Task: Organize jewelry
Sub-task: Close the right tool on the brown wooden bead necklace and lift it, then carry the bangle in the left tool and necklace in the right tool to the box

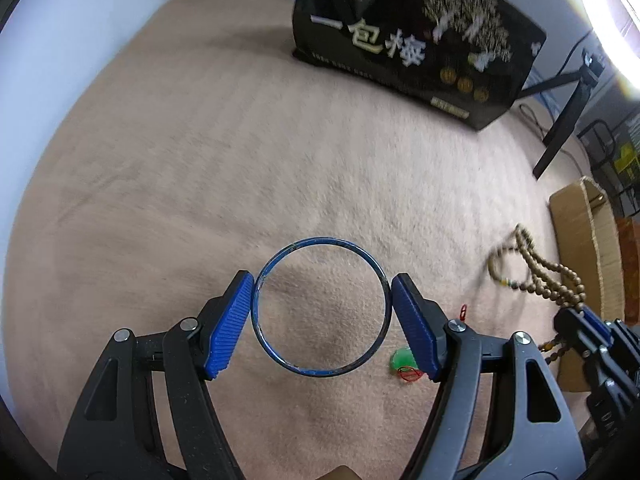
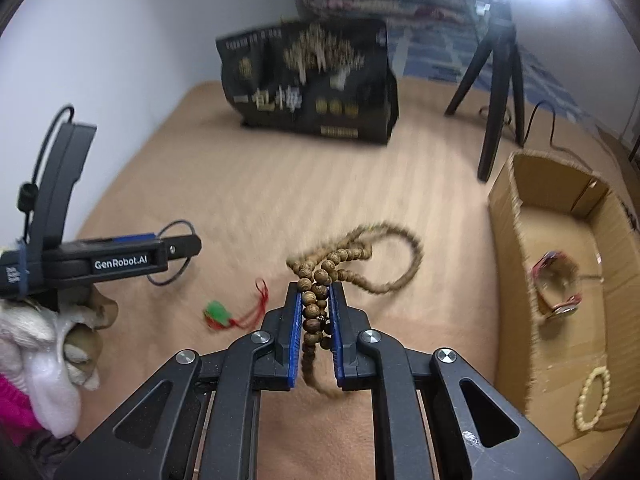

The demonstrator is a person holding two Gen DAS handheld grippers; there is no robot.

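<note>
My left gripper point(image 1: 322, 288) is shut on a thin blue bangle point(image 1: 376, 260), its two pads pressing the ring's sides above the tan blanket. My right gripper point(image 2: 316, 292) is shut on a string of brown wooden beads point(image 2: 394, 242); some beads sit between the pads, and loops trail forward and hang below. The same wooden beads point(image 1: 548, 272) show at the right of the left wrist view, beside the right gripper point(image 1: 588, 328). A green pendant on a red cord point(image 2: 218, 312) lies on the blanket left of my right gripper, and near my left gripper's right finger as the green pendant point(image 1: 402, 360).
An open cardboard box point(image 2: 508, 216) stands at the right, holding a red-rimmed bangle point(image 2: 554, 288) and a cream bead bracelet point(image 2: 594, 396). A black printed bag point(image 2: 312, 80) stands at the back with a black tripod point(image 2: 500, 92) to its right. A gloved hand point(image 2: 72, 344) holds the left gripper's handle.
</note>
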